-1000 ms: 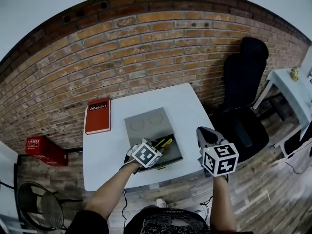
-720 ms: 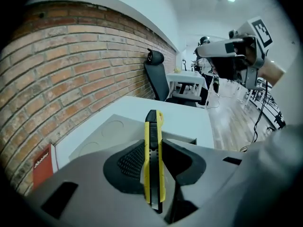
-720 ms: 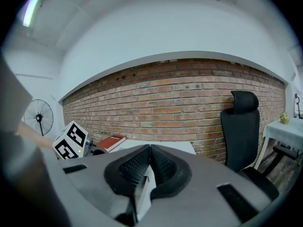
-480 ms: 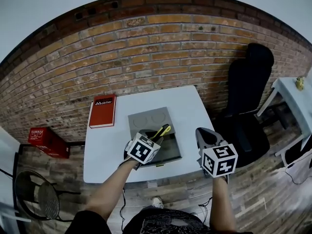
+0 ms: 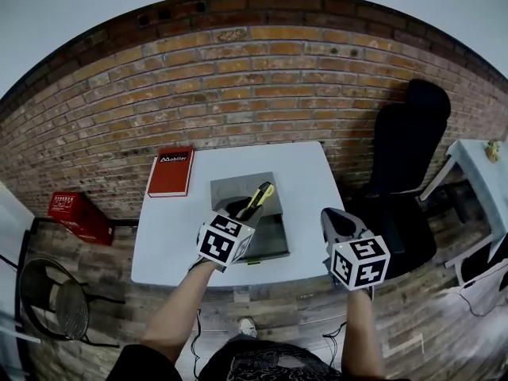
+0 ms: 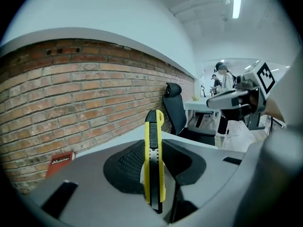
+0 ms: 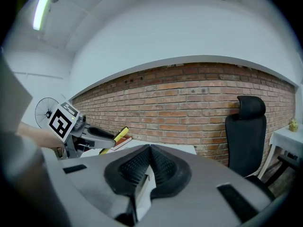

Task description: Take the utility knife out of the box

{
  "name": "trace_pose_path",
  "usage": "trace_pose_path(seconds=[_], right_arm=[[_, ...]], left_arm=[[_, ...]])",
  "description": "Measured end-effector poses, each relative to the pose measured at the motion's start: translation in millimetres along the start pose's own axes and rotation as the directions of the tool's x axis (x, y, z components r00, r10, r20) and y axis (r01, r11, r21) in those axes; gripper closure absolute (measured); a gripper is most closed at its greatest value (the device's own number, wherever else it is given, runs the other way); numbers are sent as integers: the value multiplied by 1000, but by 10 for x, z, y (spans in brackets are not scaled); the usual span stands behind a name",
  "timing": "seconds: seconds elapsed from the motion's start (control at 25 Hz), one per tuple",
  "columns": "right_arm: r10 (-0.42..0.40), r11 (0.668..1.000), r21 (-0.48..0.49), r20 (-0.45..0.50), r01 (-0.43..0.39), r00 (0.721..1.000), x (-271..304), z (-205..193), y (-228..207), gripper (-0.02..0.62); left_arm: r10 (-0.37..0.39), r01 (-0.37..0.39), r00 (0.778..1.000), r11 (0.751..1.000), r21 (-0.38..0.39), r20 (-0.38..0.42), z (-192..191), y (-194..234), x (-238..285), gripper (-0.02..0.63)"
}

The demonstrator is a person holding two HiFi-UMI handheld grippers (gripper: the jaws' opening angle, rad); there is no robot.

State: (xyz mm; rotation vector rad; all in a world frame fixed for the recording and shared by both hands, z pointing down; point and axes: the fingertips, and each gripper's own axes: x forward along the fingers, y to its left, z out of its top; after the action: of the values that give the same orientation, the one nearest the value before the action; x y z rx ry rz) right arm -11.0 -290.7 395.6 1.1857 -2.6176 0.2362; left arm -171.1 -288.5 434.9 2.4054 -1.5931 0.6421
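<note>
On the far left of the white table [image 5: 163, 240] the red book [image 5: 171, 171] lies where it lay a second ago. Just right of it, the left gripper [image 5: 250, 210] has risen: it was sunk low in the open grey box [image 5: 270, 243], with only a yellow end poking past its marker cube. Now it stands clear above the box, and the utility knife [image 5: 261, 194] has come up with it. The knife hangs over the box's laid-back lid, out of the tray and touching neither. The right gripper [image 5: 332, 217] has hardly shifted, keeping to the near right corner of the table.

The left forearm reaches in bare from the near edge and slants up and to the right. Its gripper points away toward the brick wall [image 5: 262, 78] and slightly down, with the cube facing the head camera. In the left gripper view the jaws are partly closed, and their ribbed pads press on the knife's flat sides. The knife stands edge-on between them, and its yellow and black end sticks out past the tips.

The right forearm comes up straight from the near edge. Its gripper aims at the wall, level with the black office chair [image 5: 405, 153] on its right. The jaws are pressed together with nothing between them.
</note>
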Motion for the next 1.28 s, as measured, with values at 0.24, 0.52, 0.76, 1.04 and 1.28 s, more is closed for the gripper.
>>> trace_pose_path(seconds=[0.24,0.52,0.76,1.04,1.28], right_arm=[[17,1000,-20,21,-17,1000,-153,77,-40,577],[27,999,-31,49,-26,998,-379,146,-139,577],[43,999,-37,70,-41,997,-486,186,-186,577],[57,997,-62,98,-51,994,-525,239,-152,577],[59,997,-50,105,-54,993,-519,208,-170,577]], left_arm=[[55,-51,992,998,-44,114,295,-156,-247,479],[93,-73,973,992,-102,209,485,-432,-429,479],[161,-131,955,982,-132,251,530,-566,-574,479],[214,-176,941,971,-159,264,534,-631,-660,479],[232,-193,938,967,-166,257,502,-577,-686,479]])
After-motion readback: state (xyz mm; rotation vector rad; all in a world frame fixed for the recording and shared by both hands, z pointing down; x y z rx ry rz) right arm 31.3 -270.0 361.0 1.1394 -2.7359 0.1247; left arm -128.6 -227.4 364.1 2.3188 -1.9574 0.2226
